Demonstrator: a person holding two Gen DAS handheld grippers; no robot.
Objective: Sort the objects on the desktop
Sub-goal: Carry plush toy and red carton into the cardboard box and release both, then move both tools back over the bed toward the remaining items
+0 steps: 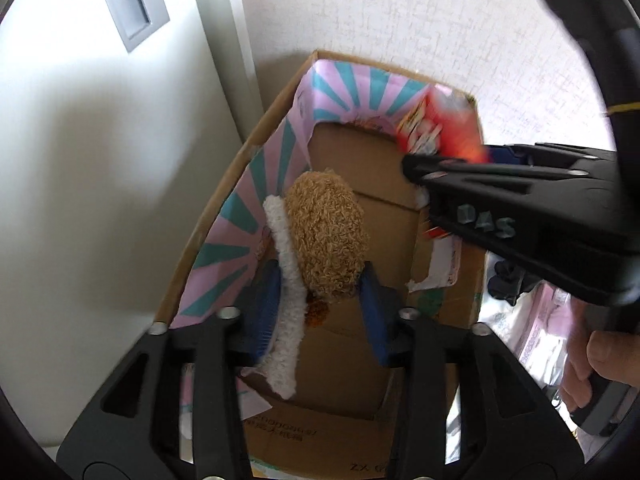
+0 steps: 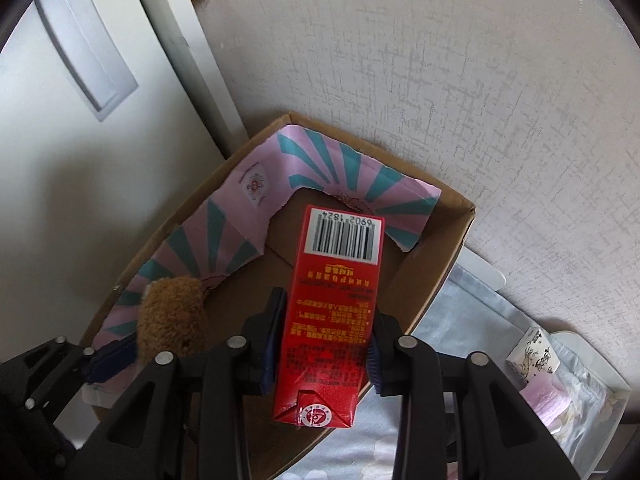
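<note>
LEFT: left gripper jaws parted around brown curly plush toy with white trim, pads apparently clear, toy over open brown cardboard box for drop-off | RIGHT: right gripper around red rectangular paper carton, grip undetermined, poised above same box.

Item count, sorting area

One cardboard box with one pink-and-teal striped paper liner. One brown plush toy; one red drink carton. Two grippers: left gripper and right gripper. One small printed white package outside the box. One hand visible.
</note>
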